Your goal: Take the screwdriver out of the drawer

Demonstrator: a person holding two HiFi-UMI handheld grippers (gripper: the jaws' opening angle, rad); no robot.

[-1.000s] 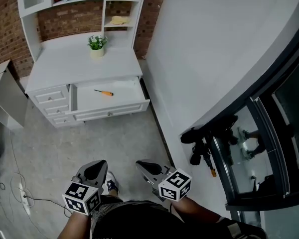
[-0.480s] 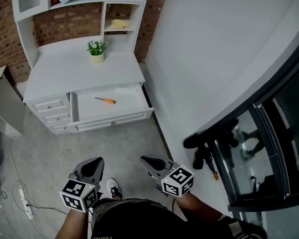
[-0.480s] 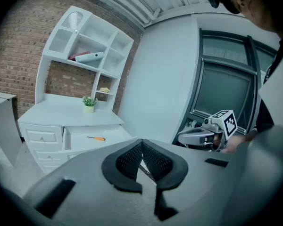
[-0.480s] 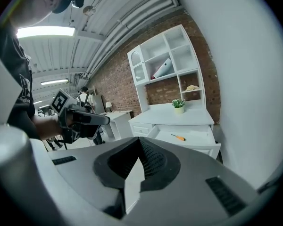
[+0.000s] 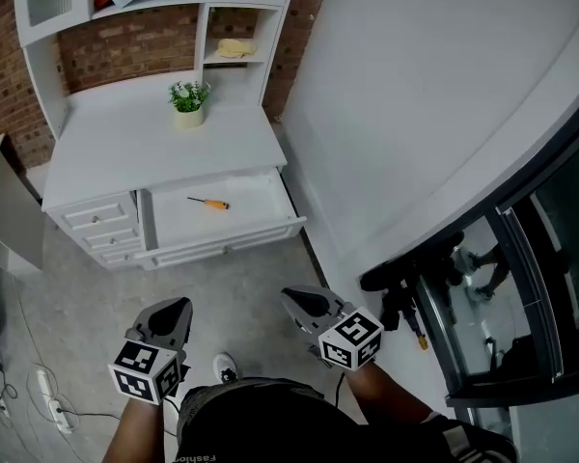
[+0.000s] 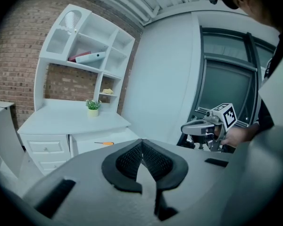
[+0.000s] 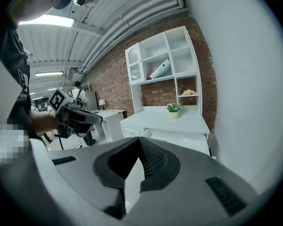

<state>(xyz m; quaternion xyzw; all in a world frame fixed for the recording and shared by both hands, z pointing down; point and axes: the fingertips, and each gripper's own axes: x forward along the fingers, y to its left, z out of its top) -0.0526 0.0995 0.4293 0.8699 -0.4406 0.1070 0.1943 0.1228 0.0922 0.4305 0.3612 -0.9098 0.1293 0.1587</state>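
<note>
A small screwdriver (image 5: 209, 203) with an orange handle lies in the open white drawer (image 5: 221, 231) of a white desk unit; it also shows in the left gripper view as the screwdriver (image 6: 104, 143). Both grippers are held low near the person's body, well short of the drawer. My left gripper (image 5: 170, 315) is shut with nothing in it, its jaws meeting at the tip (image 6: 142, 141). My right gripper (image 5: 304, 303) is also shut and empty, with the jaws closed together (image 7: 139, 140).
A potted plant (image 5: 188, 97) stands on the desk top (image 5: 135, 133). Smaller shut drawers (image 5: 96, 225) sit left of the open one. A white wall (image 5: 415, 95) runs along the right. Cables and a power strip (image 5: 44, 386) lie on the floor at left.
The view has shifted nearer to the desk; the drawer and screwdriver sit lower in the head view. Both grippers stay shut and have spread slightly apart.
</note>
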